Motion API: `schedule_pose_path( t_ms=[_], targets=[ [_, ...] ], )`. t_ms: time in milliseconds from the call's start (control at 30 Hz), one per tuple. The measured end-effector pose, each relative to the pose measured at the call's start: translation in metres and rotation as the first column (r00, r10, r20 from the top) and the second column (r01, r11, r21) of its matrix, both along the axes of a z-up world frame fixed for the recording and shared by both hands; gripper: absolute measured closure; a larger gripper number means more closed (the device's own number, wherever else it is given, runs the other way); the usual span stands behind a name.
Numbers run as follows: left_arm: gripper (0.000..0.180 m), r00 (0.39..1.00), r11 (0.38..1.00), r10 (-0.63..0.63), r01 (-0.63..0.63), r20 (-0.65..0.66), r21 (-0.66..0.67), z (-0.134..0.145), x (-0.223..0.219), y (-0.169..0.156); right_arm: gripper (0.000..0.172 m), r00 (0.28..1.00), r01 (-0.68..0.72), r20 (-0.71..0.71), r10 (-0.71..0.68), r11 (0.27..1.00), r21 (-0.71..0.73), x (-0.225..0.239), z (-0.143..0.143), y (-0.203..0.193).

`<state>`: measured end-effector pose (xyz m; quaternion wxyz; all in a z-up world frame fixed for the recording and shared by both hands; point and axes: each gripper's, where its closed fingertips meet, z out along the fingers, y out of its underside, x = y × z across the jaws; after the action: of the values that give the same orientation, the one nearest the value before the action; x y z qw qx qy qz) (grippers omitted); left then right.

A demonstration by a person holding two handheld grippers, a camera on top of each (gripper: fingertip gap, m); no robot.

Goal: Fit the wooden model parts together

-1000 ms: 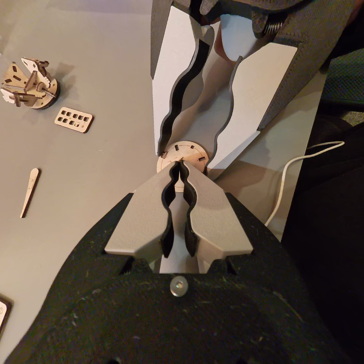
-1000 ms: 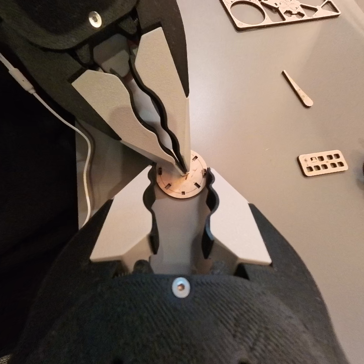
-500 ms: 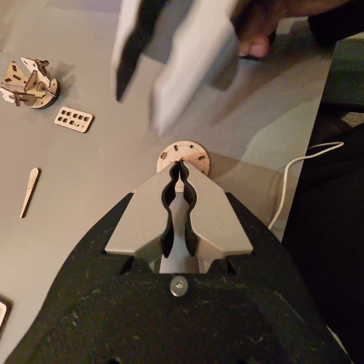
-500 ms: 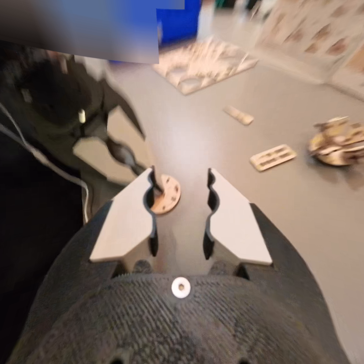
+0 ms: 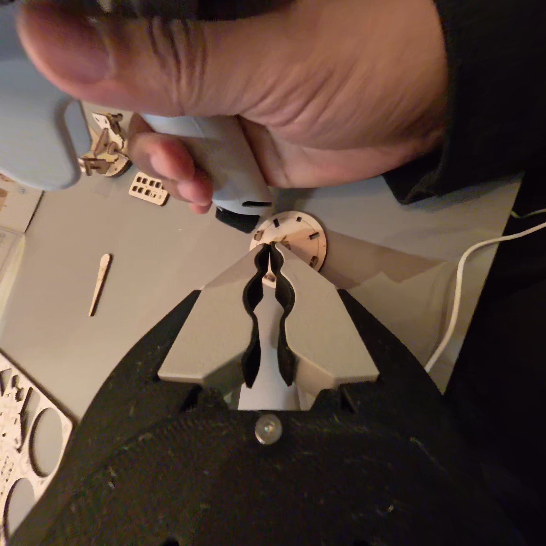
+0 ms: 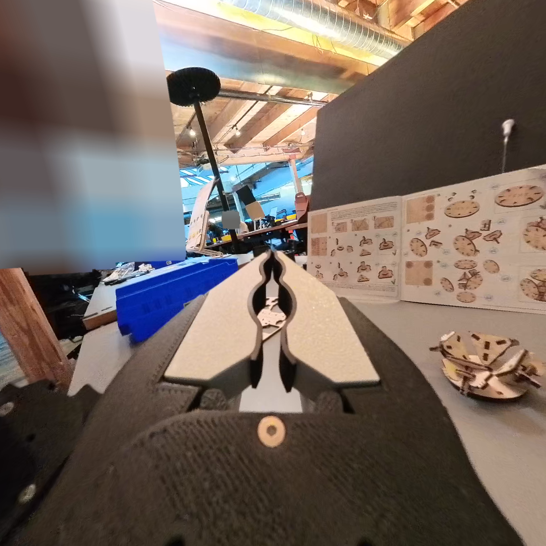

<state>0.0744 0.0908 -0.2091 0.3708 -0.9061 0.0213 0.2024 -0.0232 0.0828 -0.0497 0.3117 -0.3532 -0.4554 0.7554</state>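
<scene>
Left wrist view showed the left gripper (image 5: 271, 244), jaws closed, tips pressing a thin, stiff, likely light and brittle slotted wooden disc (image 5: 298, 236) flat on the grey table's (image 5: 147, 266) near-right edge, best pinched by its rim, while the right gripper (image 6: 272, 253), jaws closed on nothing, pointed away across the room.

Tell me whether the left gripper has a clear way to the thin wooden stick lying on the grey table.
Probably yes. Only bare grey table lies between the shut left gripper, tips at the wooden disc, and the stick.
</scene>
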Motion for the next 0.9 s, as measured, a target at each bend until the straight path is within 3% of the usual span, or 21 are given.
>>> schedule_pose_path(
  t_ms=[133,467,900],
  targets=[
    [0.180,0.997,1.000,0.002,-0.003,-0.083,-0.020,-0.001,-0.001,-0.001,0.172,0.999,0.044,0.015,-0.044,0.999,0.024,-0.010,-0.002,-0.003],
    [0.179,1.000,1.000,0.004,-0.004,-0.023,-0.014,-0.002,-0.001,-0.002,0.172,0.997,0.055,0.044,-0.055,0.998,0.014,-0.026,-0.006,-0.009],
    [0.179,0.999,1.000,0.013,-0.013,-0.031,-0.016,-0.002,-0.001,-0.002,0.172,0.990,0.104,0.066,-0.122,0.967,0.232,-0.027,-0.026,-0.024]
  ],
)
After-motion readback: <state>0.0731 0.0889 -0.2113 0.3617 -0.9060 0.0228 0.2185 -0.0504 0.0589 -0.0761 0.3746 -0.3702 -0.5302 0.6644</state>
